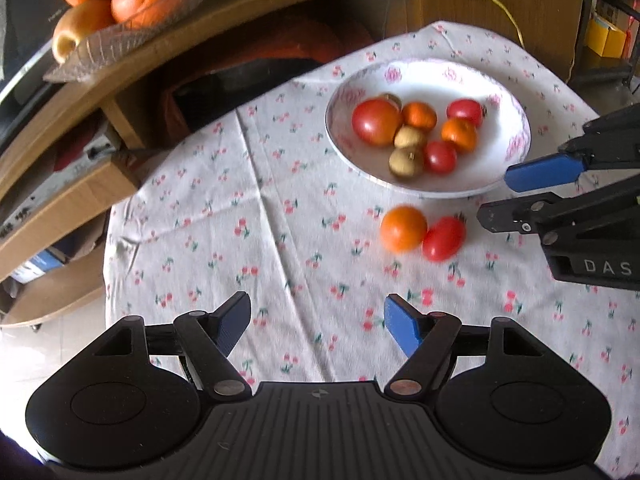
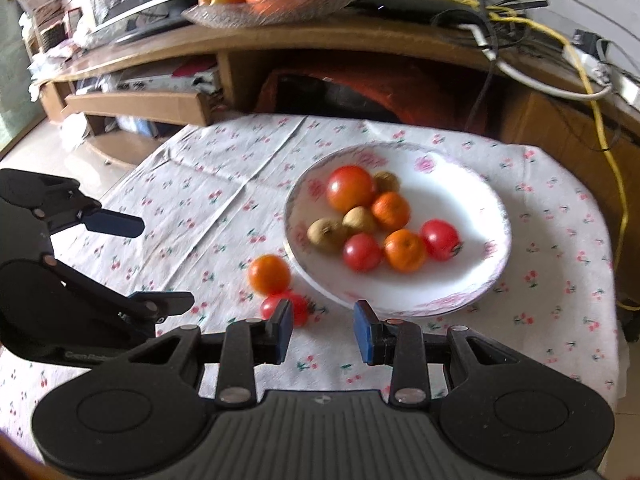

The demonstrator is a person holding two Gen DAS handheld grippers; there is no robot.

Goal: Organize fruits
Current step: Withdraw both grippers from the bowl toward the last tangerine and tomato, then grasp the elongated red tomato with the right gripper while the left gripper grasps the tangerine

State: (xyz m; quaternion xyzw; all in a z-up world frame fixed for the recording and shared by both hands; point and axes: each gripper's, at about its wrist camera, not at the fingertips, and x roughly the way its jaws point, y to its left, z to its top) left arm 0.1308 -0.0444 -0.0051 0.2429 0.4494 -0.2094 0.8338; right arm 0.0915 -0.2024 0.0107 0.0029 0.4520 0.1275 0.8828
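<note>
Closing on the wrong fruit is the main risk here: the small tomato (image 2: 285, 309) and the orange (image 2: 269, 274) lie touching each other on the tablecloth (image 2: 192, 184), just outside the near rim of the white bowl (image 2: 496, 208), so a pad that meets one is likely to push the other and send it rolling toward the table edge. Nearest, the right gripper (image 2: 322, 330) has its jaws apart and empty, with the left pad directly in front of the tomato, so part of that fruit is hidden from its own camera. Beside it, the left gripper (image 1: 316, 326) is likewise spread wide and holds nothing, well short of both fruits. Beyond them, the bowl rim stands directly behind the pair and could stop a finger sliding in from the front. Inside the bowl lie tomatoes, small oranges and brownish round fruits. Farthest back, a glass dish (image 2: 272, 10) of large oranges sits on a wooden shelf (image 2: 360, 36), clear of the work.
</note>
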